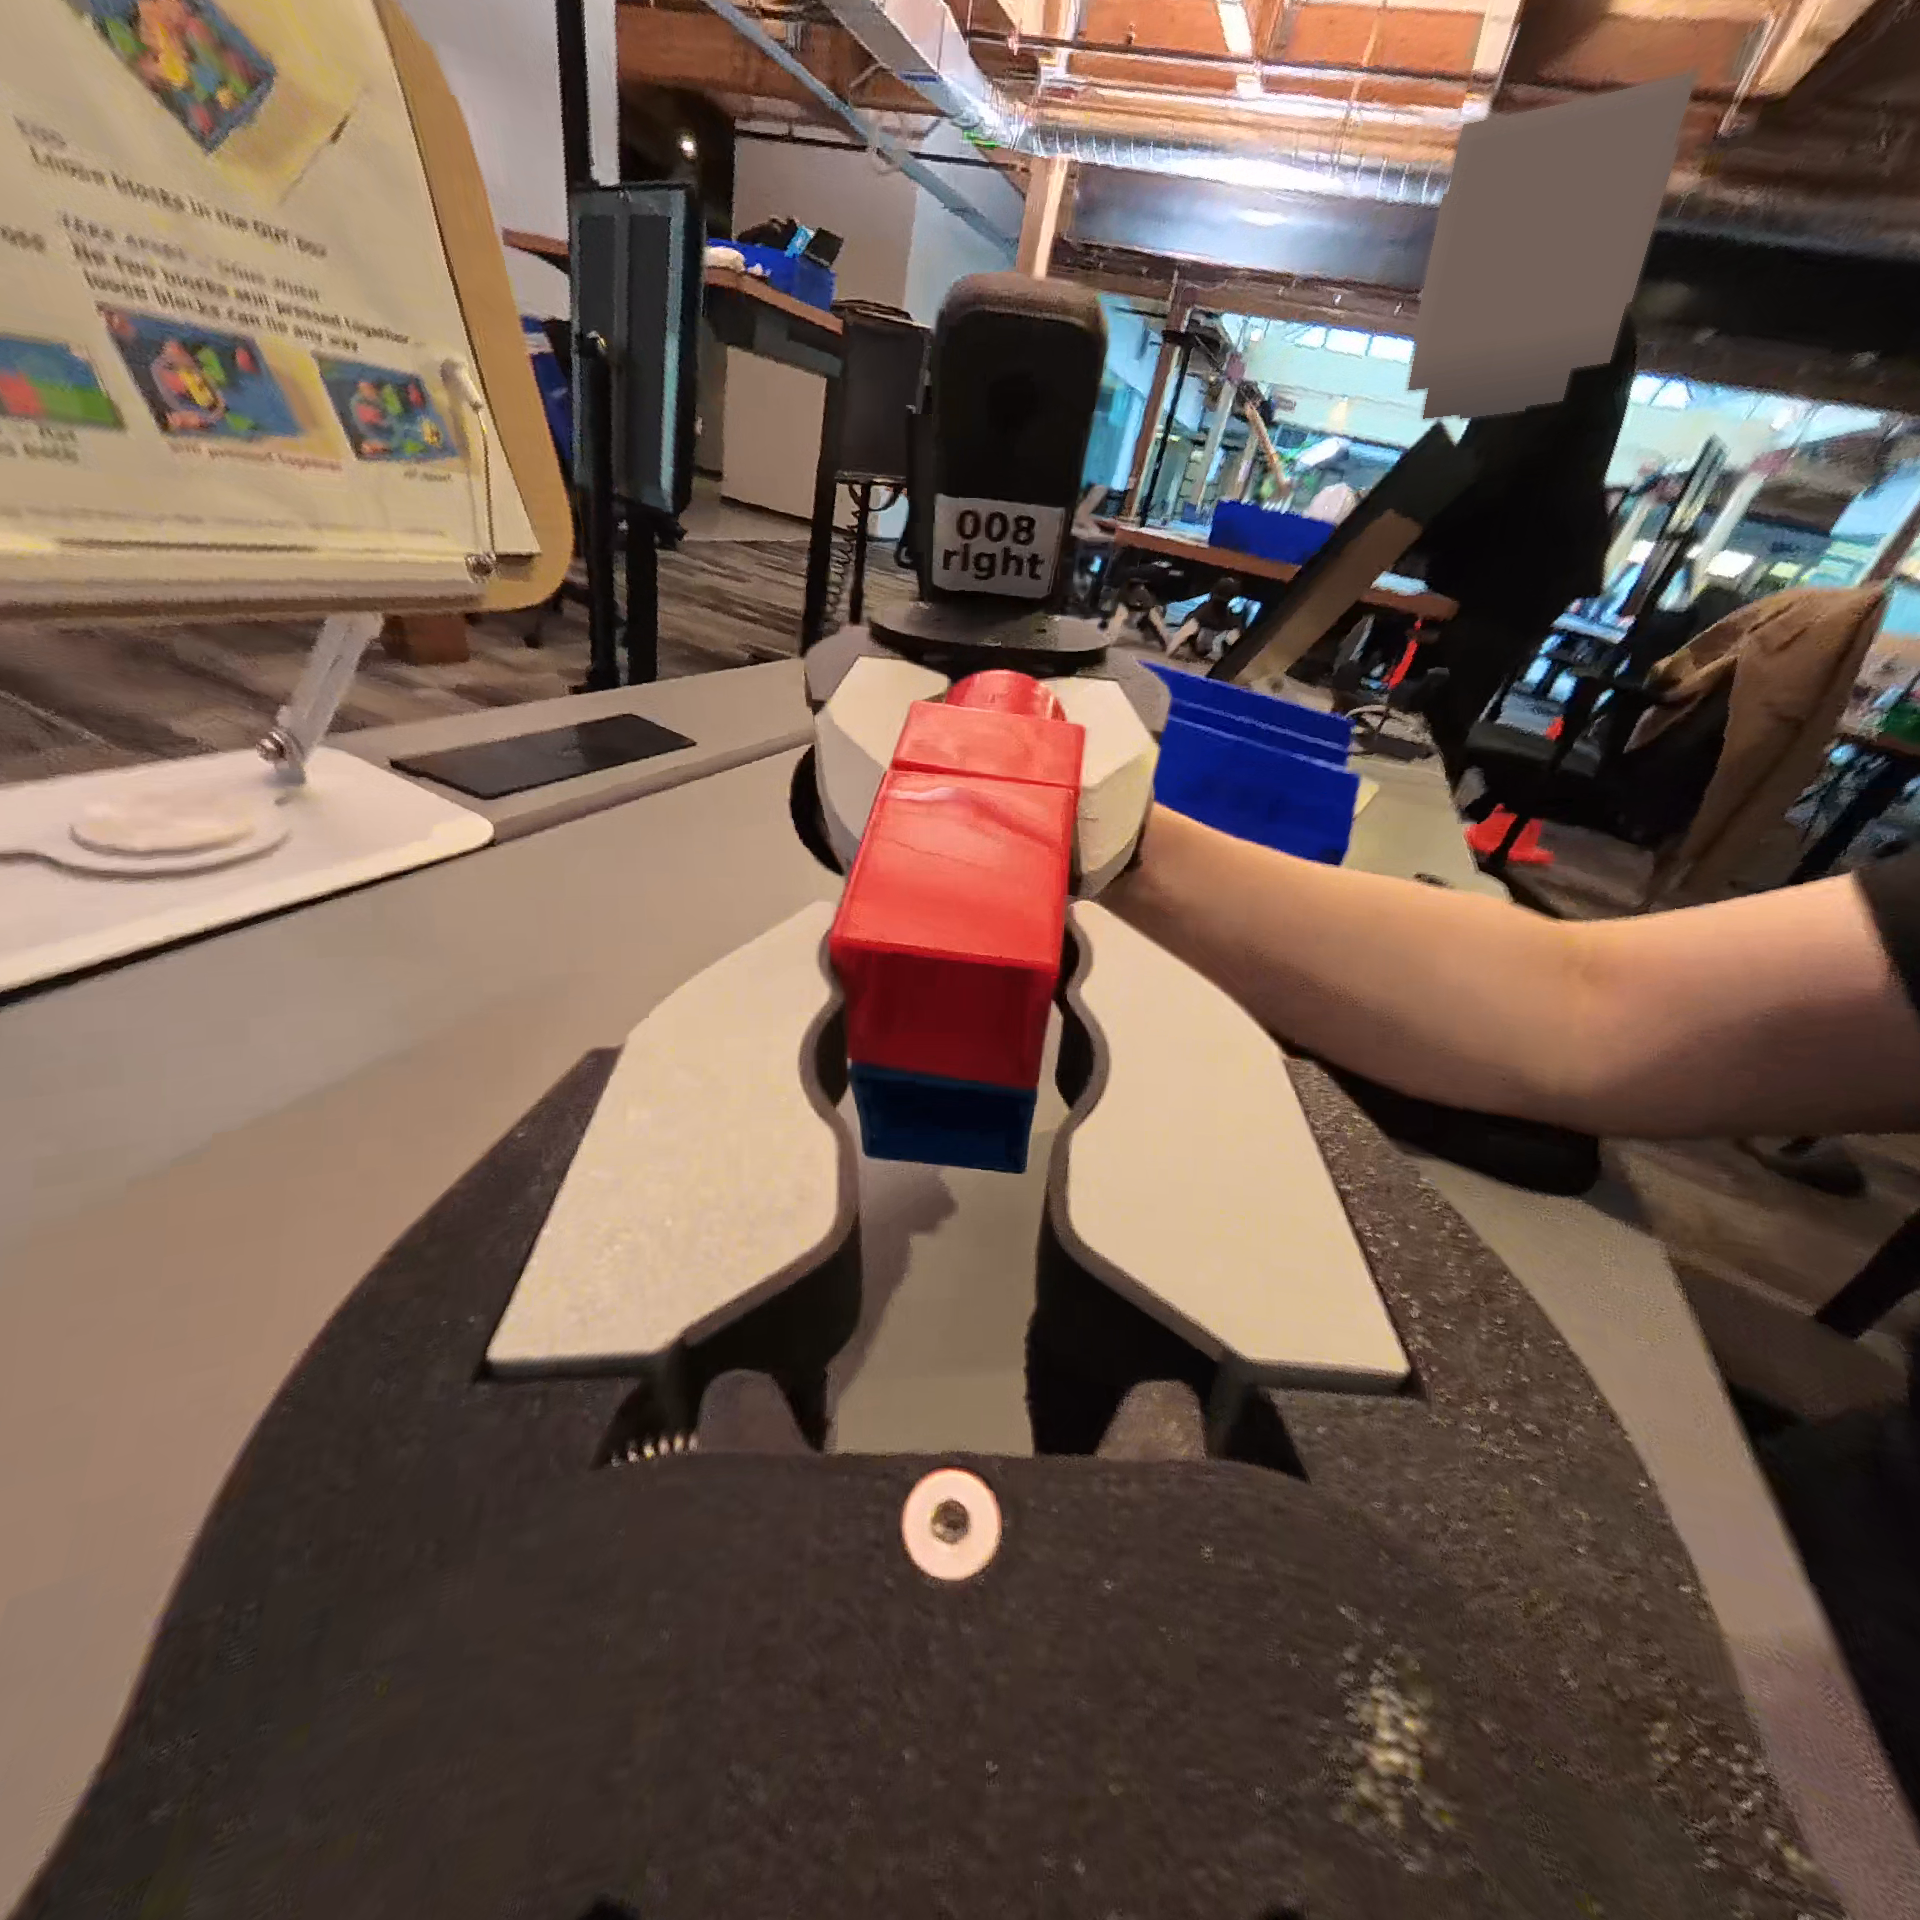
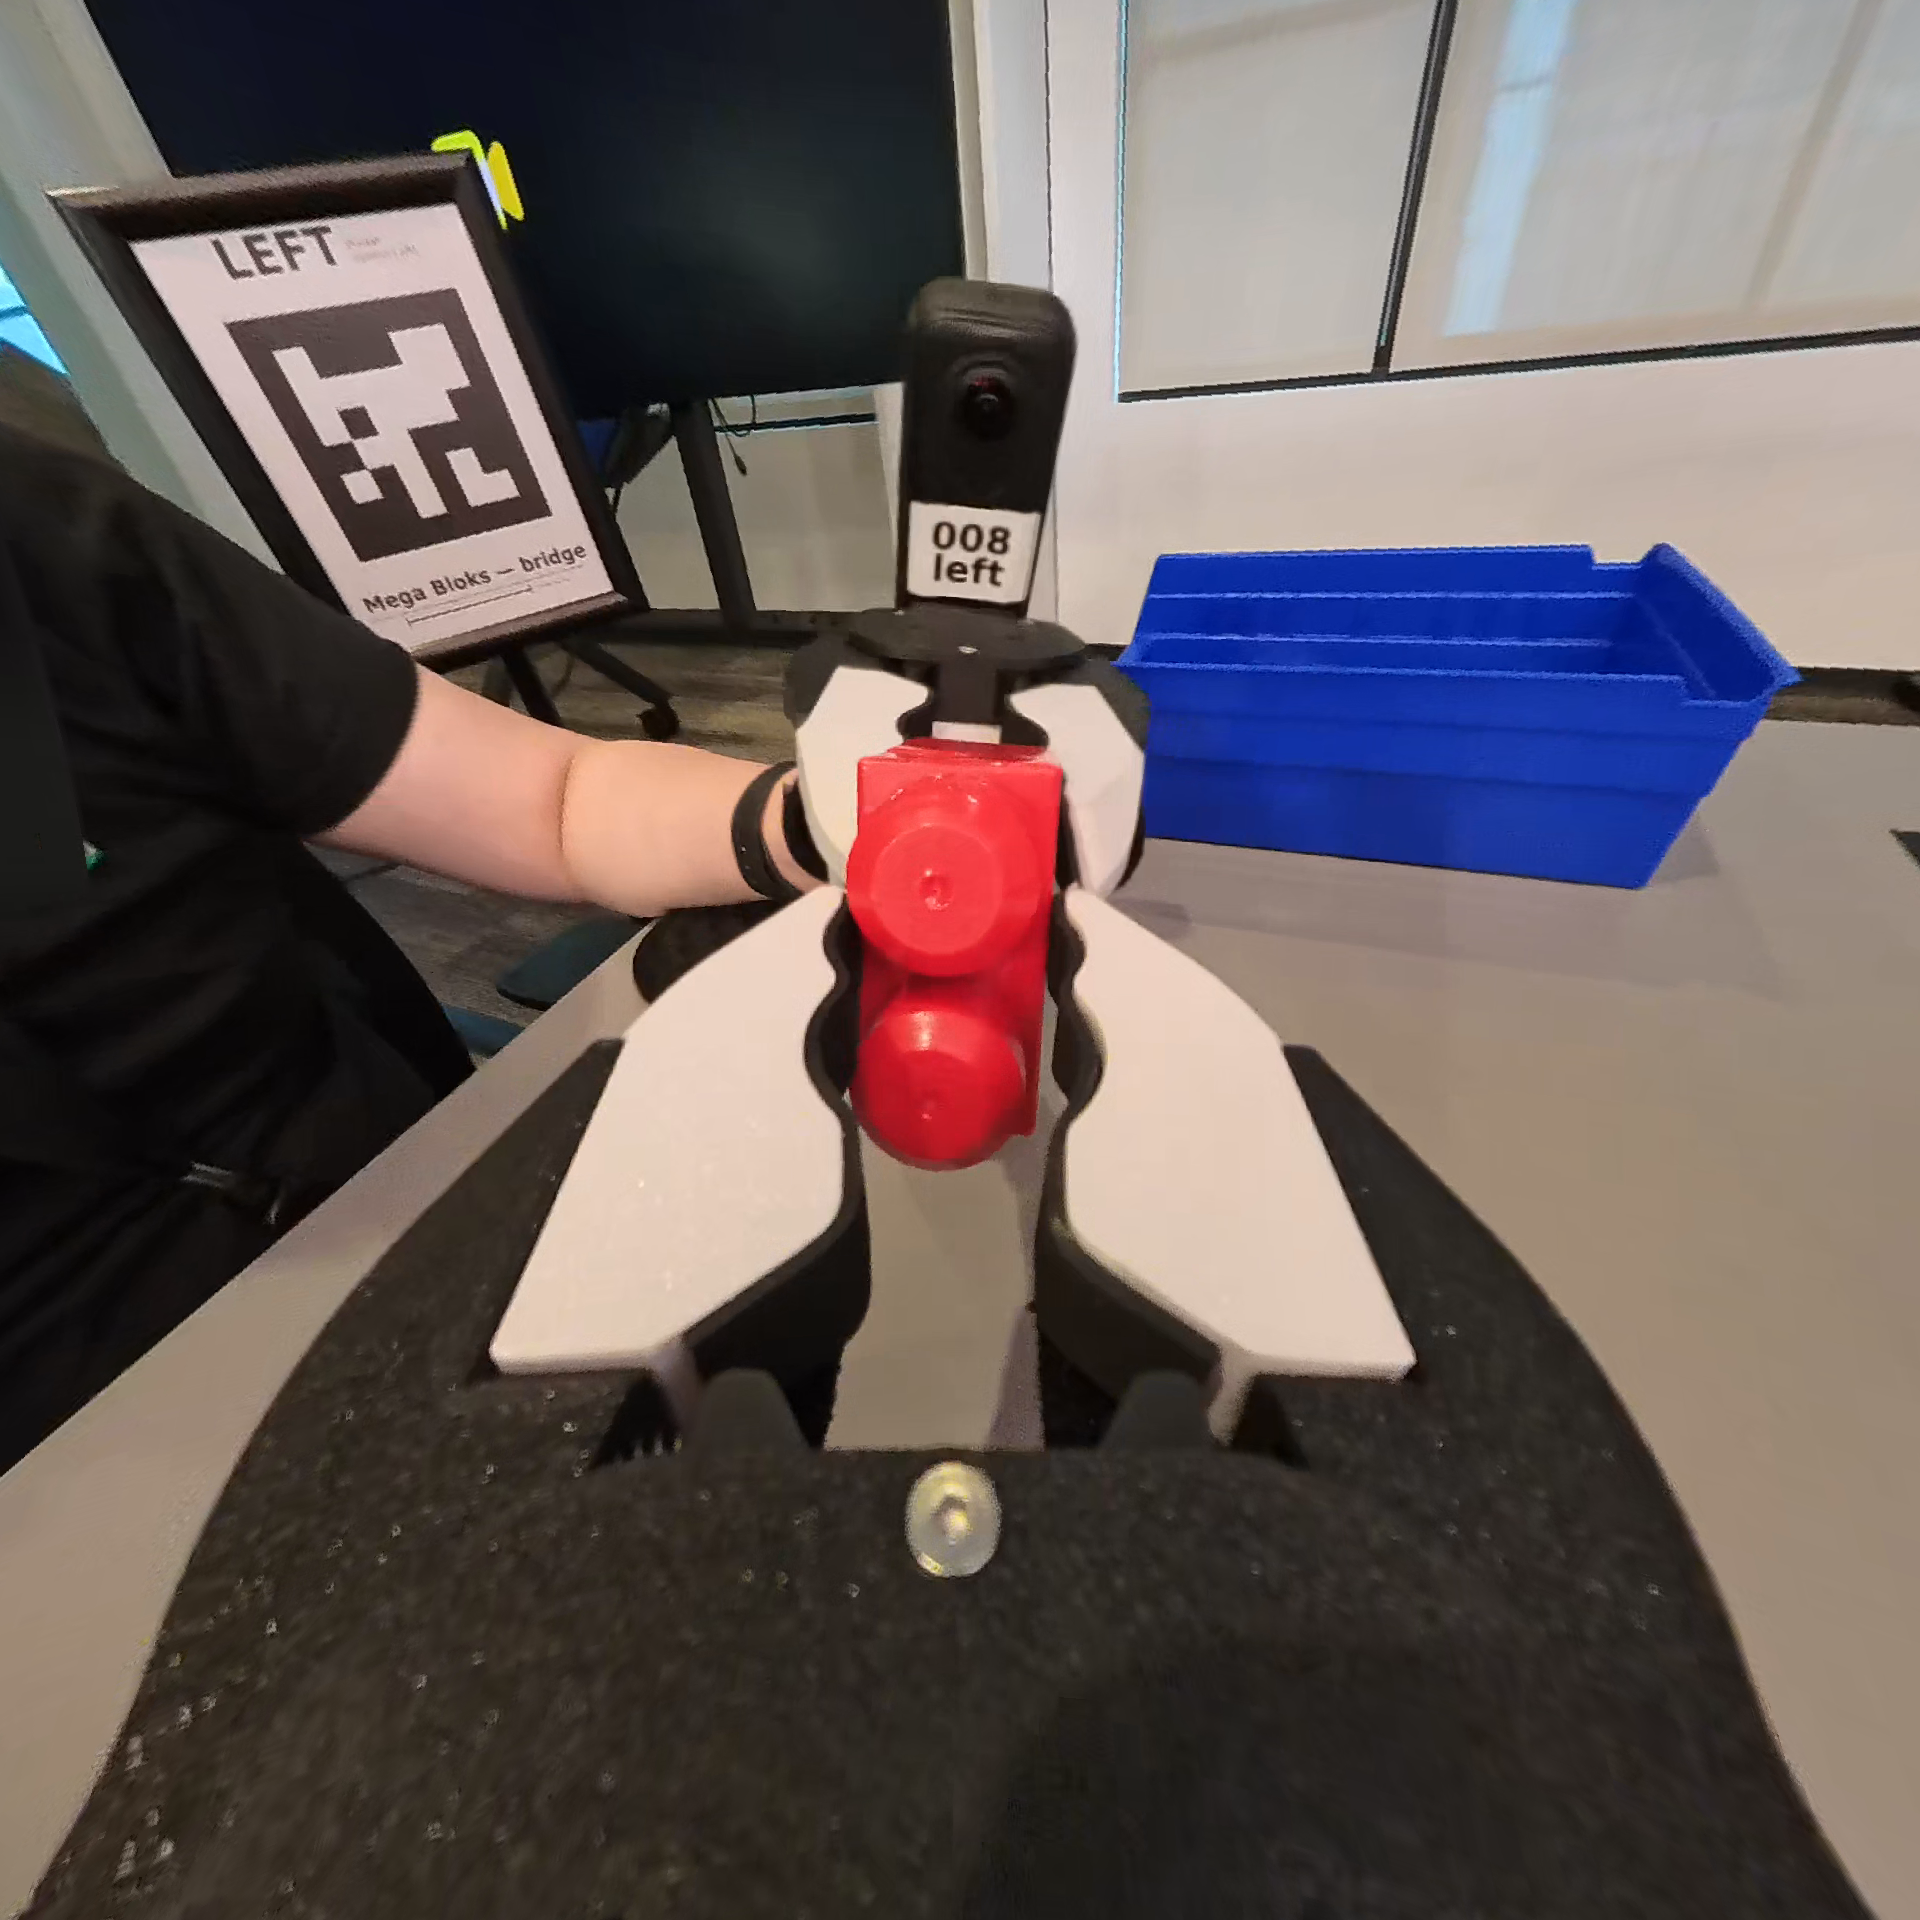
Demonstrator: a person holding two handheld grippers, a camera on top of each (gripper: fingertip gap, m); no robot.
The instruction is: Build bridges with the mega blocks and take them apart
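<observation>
In the left wrist view my left gripper point(image 1: 948, 966) is shut on a red block point(image 1: 951, 904) with a blue block point(image 1: 940, 1122) joined under it. A second red block point(image 1: 992, 743) meets its far end, held by my right gripper point(image 1: 982, 748), which faces mine. In the right wrist view my right gripper point(image 2: 948, 935) is shut on this red two-stud block point(image 2: 940, 966), studs towards the camera. The left gripper point(image 2: 961, 748) holds the red block point(image 2: 956, 764) behind it. All of it is held above the grey table point(image 1: 312, 1091).
A blue bin point(image 2: 1455, 717) stands on the table beyond the grippers and also shows in the left wrist view point(image 1: 1257, 779). An instruction board point(image 1: 239, 312) on a white base point(image 1: 208, 831) and a black pad point(image 1: 540, 753) are at the left. A framed marker sign point(image 2: 384, 426) stands behind the person's arm point(image 2: 582, 810).
</observation>
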